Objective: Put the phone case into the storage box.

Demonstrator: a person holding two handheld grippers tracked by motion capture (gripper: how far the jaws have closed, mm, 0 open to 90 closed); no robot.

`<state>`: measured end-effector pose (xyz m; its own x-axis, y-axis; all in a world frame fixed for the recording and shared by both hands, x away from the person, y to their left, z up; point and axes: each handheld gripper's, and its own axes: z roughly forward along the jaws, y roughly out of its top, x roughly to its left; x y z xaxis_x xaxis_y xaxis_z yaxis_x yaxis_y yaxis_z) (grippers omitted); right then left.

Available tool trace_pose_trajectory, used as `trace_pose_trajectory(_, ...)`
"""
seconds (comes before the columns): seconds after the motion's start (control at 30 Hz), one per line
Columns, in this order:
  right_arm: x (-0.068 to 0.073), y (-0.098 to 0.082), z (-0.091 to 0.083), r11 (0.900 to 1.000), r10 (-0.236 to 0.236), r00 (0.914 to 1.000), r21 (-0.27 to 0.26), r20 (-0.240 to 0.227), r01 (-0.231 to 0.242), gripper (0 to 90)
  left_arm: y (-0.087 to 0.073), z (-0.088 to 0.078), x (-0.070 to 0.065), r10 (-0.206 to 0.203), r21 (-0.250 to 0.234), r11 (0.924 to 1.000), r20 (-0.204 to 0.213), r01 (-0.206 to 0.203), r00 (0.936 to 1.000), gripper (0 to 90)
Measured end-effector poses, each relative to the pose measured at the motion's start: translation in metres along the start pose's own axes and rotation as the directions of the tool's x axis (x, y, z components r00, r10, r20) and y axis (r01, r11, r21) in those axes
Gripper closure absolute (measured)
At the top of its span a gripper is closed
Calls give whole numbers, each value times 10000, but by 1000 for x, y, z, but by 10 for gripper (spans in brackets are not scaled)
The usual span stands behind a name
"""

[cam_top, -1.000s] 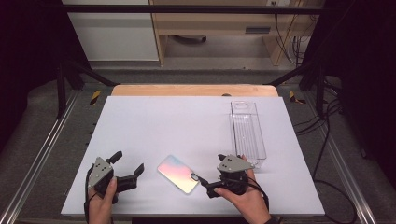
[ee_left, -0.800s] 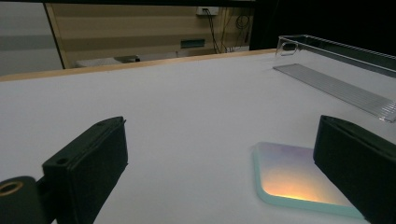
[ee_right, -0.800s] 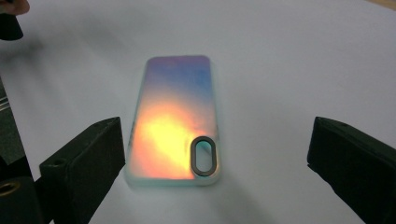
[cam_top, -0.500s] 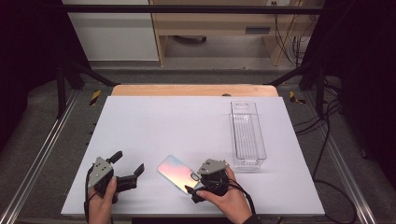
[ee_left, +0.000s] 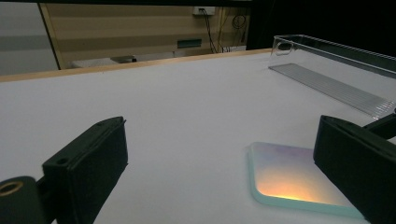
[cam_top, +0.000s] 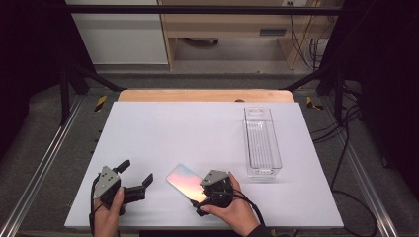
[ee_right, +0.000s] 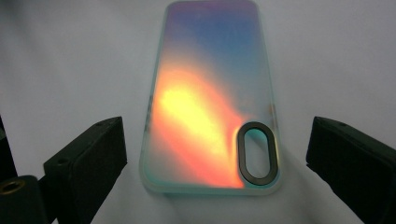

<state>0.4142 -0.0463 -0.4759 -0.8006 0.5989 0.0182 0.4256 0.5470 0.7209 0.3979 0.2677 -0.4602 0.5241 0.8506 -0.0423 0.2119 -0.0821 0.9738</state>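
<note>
High view: the near end of the phone case (cam_top: 184, 181) is hidden under the right gripper (cam_top: 210, 190), whose jaws cannot be made out from above. Left gripper view: that case (ee_left: 299, 179) is partly covered by a black jaw beside it and cut by the lower edge; the clear tray (ee_left: 336, 70) beyond the case is cut by the right edge.

Overhead table view, two low claw cameras (phone case (cam_top: 185, 181) shared)
</note>
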Motion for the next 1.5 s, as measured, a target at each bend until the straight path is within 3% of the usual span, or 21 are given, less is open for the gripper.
trace_pose_trajectory(0.53,5,0,11,9981,-181,9998,590,-123,188,63,0,0,-2,62,3,10000,53,-62,10000,27)
trace_pose_trajectory(1.07,3,-2,11,9983,-207,9998,543,6,206,165,0,1,-3,103,-7,9999,85,-103,9999,27)
trace_pose_trajectory(1.5,-1,-1,9,9982,-97,9997,597,-206,109,177,1,2,-4,117,-44,9999,133,-117,9998,26)
